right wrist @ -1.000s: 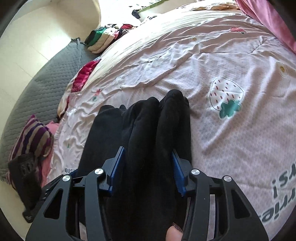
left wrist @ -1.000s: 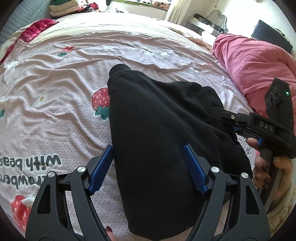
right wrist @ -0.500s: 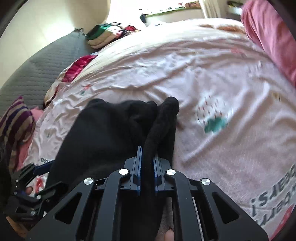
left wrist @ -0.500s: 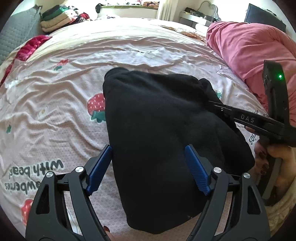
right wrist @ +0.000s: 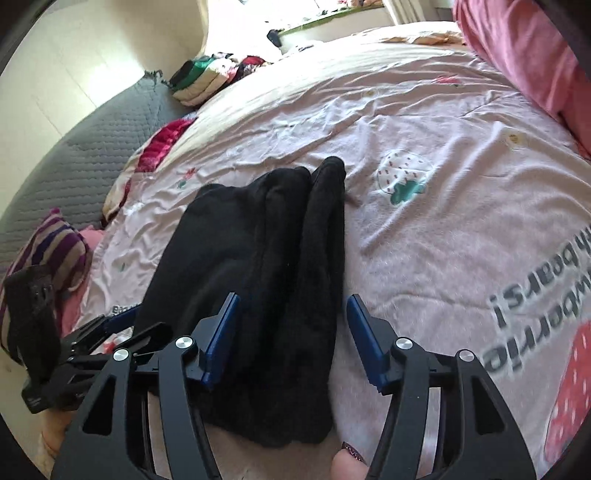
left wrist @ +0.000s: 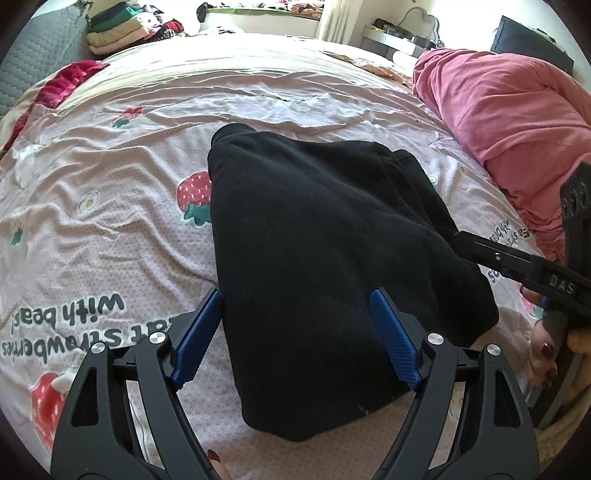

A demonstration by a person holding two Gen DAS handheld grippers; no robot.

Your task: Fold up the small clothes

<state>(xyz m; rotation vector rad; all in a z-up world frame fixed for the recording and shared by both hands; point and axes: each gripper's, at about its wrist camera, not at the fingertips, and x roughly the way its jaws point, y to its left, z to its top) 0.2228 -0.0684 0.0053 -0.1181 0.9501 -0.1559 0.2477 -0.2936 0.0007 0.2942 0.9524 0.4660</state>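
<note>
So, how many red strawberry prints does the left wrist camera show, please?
3 strawberry prints: one beside the black garment's left edge, one left of the left gripper, one small farther off; others may be hidden.

Black garment on a pale pink bedsheet printed with red strawberries; blue-padded black grippers.

Bed wearing a wrinkled pale pink strawberry-print cover, a folded black garment lying flat at its middle, a bunched pink blanket sitting along one edge, a stack of folded clothes resting at the far corner beside a red cloth.
</note>
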